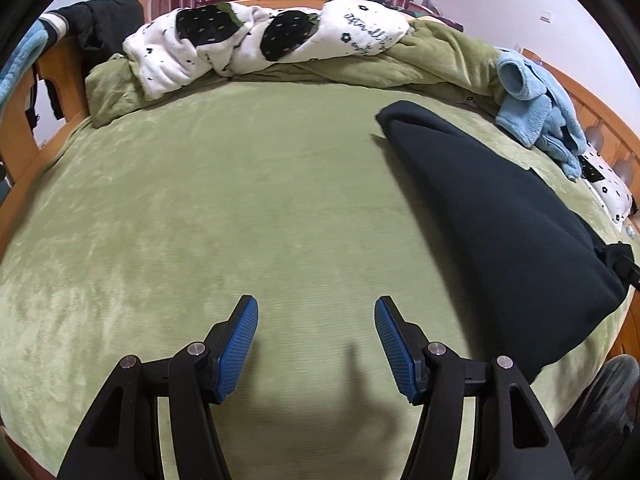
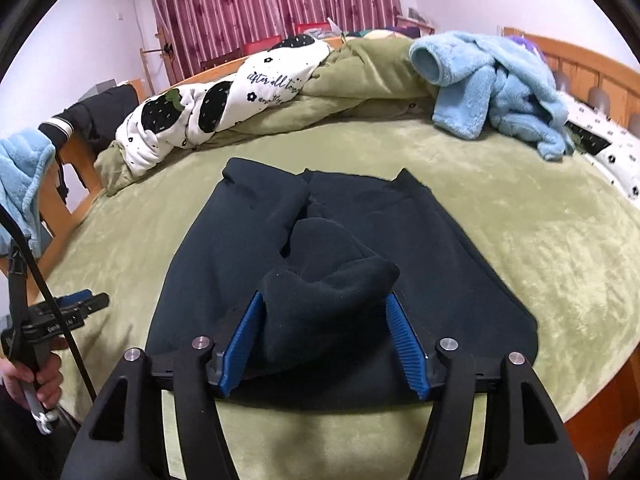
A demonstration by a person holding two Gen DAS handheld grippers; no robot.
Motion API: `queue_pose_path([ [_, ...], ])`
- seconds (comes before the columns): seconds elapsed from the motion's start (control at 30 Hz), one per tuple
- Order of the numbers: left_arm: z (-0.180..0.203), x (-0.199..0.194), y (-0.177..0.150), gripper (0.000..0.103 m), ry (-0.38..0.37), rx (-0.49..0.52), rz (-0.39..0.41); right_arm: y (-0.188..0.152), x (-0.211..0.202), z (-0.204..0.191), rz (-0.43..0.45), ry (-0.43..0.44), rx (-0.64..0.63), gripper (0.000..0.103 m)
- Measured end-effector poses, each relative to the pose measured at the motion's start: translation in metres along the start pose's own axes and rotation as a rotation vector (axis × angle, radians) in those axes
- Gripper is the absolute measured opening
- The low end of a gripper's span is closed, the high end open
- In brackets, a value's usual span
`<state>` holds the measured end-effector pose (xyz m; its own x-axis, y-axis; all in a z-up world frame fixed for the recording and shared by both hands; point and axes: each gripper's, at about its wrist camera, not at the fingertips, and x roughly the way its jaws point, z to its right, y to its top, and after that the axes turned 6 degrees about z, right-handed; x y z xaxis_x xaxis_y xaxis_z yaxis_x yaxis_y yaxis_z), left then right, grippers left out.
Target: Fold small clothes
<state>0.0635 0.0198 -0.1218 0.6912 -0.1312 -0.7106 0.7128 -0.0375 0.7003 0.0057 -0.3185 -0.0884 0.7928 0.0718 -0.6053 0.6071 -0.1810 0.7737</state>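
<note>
While the dark garment (image 2: 340, 248) lies partly folded near the bed's (image 2: 540, 240) front edge, the right gripper (image 2: 324, 340) stands wide open around a bunched fold, not pinching it. The left gripper (image 1: 316, 344) hangs wide open and empty over bare bedding, so 1 or more folds seem left.

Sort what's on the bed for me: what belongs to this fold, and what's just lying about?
In the job:
- dark garment, spread flat on the green bedcover
- right gripper, open around a raised bunch of the garment
- left gripper, open, empty

Lying about:
- light blue fleece
- strawberry-print quilt
- black jacket on the bed frame

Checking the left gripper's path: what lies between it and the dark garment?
Only bare green blanket between the left gripper and the dark garment, shown in the left wrist view.
</note>
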Motion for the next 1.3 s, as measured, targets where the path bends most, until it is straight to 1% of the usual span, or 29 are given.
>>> queue_pose_path([
  [0.07,0.010,0.000,0.002,0.059,-0.009,0.010,0.000,0.000,0.007,0.003,-0.013,0.023,0.023,0.065],
  [0.2,0.024,-0.001,0.008,0.059,-0.025,0.006,0.009,0.001,0.018,0.007,-0.034,0.045,0.039,0.070],
  [0.3,0.032,-0.001,0.014,0.059,-0.034,0.002,0.016,0.000,0.029,0.008,-0.055,0.040,0.045,0.075],
  [0.37,0.037,-0.001,0.018,0.059,-0.035,0.006,0.019,0.000,0.040,0.011,-0.086,0.024,0.057,0.077],
  [0.5,0.045,-0.003,0.022,0.059,-0.036,0.013,0.026,-0.004,0.055,0.018,-0.128,0.021,0.094,0.077],
  [0.7,0.048,-0.002,0.024,0.059,-0.038,-0.017,0.037,-0.005,0.068,0.025,-0.149,0.066,0.156,0.078],
  [0.73,0.047,-0.002,0.024,0.059,-0.043,-0.028,0.039,-0.004,0.070,0.026,-0.150,0.075,0.164,0.076],
  [0.77,0.047,-0.002,0.024,0.059,-0.045,-0.035,0.039,-0.003,0.072,0.026,-0.149,0.093,0.172,0.067],
  [0.8,0.045,-0.001,0.024,0.059,-0.045,-0.044,0.038,-0.003,0.072,0.024,-0.149,0.105,0.174,0.052],
  [0.83,0.044,0.000,0.024,0.059,-0.047,-0.051,0.036,-0.001,0.073,0.023,-0.148,0.122,0.172,0.043],
  [0.87,0.044,0.001,0.023,0.059,-0.048,-0.057,0.033,0.000,0.073,0.021,-0.146,0.131,0.164,0.028],
  [0.9,0.043,0.002,0.023,0.059,-0.047,-0.058,0.029,0.003,0.070,0.018,-0.131,0.140,0.137,0.023],
  [0.97,0.043,0.002,0.023,0.059,-0.043,-0.052,0.031,0.007,0.059,0.016,-0.074,0.136,0.106,0.018],
  [1.03,0.041,0.002,0.024,0.059,-0.042,-0.049,0.034,0.010,0.043,0.020,-0.016,0.126,0.089,0.017],
  [1.1,0.039,0.002,0.025,0.059,-0.050,-0.053,0.035,0.008,0.035,0.031,-0.001,0.065,0.103,0.016],
  [1.17,0.037,0.004,0.026,0.059,-0.056,-0.058,0.035,0.001,0.035,0.052,-0.035,0.016,0.144,0.016],
  [1.23,0.036,0.006,0.028,0.059,-0.066,-0.059,0.032,-0.006,0.035,0.069,-0.054,-0.003,0.178,0.016],
  [1.27,0.037,0.007,0.028,0.059,-0.069,-0.057,0.031,-0.009,0.036,0.076,-0.078,-0.008,0.191,0.017],
  [1.3,0.038,0.009,0.029,0.059,-0.074,-0.056,0.031,-0.011,0.040,0.079,-0.103,0.004,0.193,0.020],
])
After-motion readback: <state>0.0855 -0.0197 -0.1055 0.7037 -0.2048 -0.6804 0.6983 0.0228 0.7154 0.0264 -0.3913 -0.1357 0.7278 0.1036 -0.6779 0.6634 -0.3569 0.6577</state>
